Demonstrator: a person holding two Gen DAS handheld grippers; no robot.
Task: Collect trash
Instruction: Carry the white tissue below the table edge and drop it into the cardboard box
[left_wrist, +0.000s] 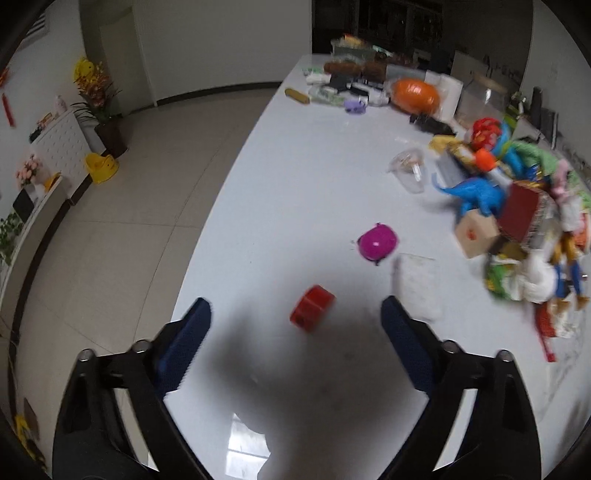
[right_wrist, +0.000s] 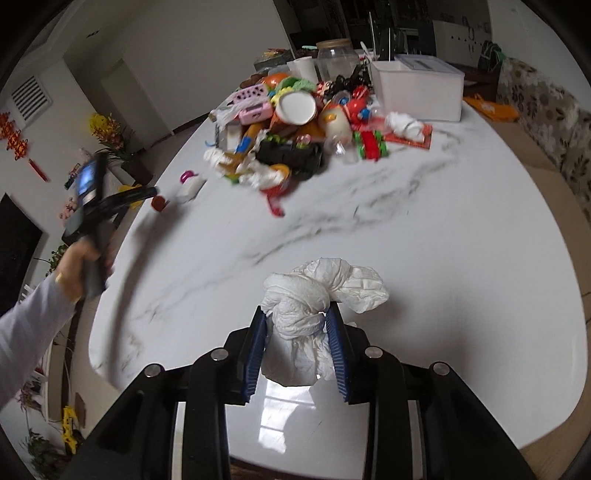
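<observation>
My right gripper (right_wrist: 297, 319) is shut on a crumpled white tissue (right_wrist: 314, 295) and holds it above the white marble table (right_wrist: 424, 229). My left gripper (left_wrist: 295, 314) is open and empty, held above the table, with a small red box (left_wrist: 312, 308) between and just beyond its fingertips. In the right wrist view the left gripper (right_wrist: 147, 192) shows at the far left, held in a hand. A pile of toys and trash (right_wrist: 295, 125) lies at the far side; it also shows in the left wrist view (left_wrist: 524, 229).
A magenta round toy (left_wrist: 377, 243) and a clear plastic packet (left_wrist: 419, 284) lie beyond the red box. A clear cup (left_wrist: 410, 170) and an orange pumpkin (left_wrist: 415, 96) lie further back. A white bin (right_wrist: 417, 88) and a jar (right_wrist: 338, 59) stand behind the pile.
</observation>
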